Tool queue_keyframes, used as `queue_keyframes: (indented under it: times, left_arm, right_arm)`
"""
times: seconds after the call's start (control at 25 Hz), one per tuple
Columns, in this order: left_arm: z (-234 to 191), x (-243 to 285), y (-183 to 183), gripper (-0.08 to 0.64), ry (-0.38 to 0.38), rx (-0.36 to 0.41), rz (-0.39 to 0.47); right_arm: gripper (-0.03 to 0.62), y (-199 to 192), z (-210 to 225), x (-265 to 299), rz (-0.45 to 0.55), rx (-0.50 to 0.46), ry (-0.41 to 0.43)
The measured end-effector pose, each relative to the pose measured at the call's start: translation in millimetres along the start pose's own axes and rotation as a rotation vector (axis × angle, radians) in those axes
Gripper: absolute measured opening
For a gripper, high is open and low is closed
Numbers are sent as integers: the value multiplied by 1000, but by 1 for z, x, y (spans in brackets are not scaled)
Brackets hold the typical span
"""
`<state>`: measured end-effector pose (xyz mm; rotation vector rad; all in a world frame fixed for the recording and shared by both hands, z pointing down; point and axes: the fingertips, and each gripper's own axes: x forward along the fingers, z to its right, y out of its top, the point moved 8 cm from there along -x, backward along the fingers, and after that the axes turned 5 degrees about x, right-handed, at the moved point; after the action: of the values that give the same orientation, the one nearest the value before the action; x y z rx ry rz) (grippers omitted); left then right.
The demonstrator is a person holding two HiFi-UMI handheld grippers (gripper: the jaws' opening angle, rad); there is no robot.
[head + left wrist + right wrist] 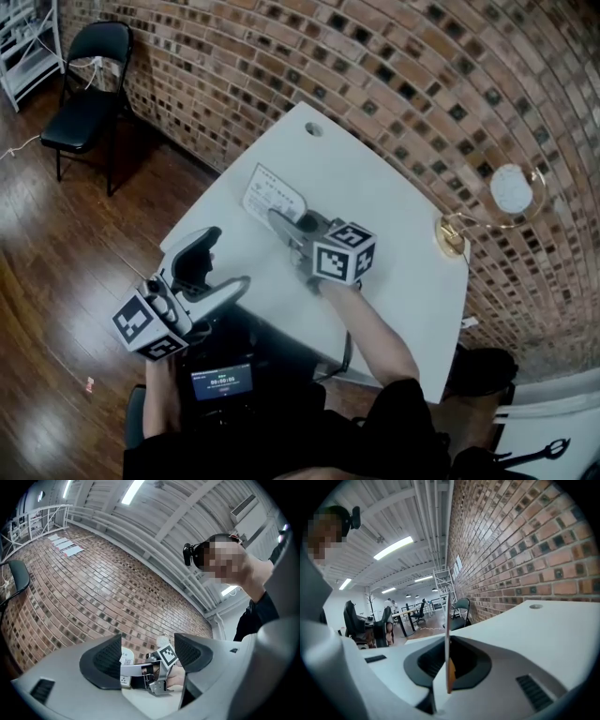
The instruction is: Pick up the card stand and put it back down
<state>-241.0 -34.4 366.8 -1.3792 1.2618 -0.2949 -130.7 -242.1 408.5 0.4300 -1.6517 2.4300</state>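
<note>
Plainly the right gripper [284,227] is pinched flat on the card stand [271,195]. The stand's thin sheet is upright and edge-on between the pads, and it reaches ahead of the gripper toward the far left part of the desk [403,234]. The left gripper [218,267] hangs spread with nothing in it off the desk's near edge, well apart, so the lift looks to be the right hand's, straight up along the sheet's plane.
</note>
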Motion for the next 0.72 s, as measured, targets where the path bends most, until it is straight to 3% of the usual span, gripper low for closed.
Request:
queue_keyframes:
  times: [0.28, 0.4, 0.56, 0.72]
  left_arm:
    - [-1, 11, -9, 351, -8, 32, -49]
    - [-2, 17, -6, 351, -12, 49, -53]
    - [4, 31, 2, 351, -63, 14, -43]
    - [3, 45, 1, 351, -97, 40, -83]
  right_arm:
    - [29, 16, 1, -26, 96, 63, 76]
    - [29, 30, -6, -44, 135, 56, 100]
    - [29, 51, -15, -73, 180, 34, 118]
    - [29, 72, -20, -104, 208, 13, 124]
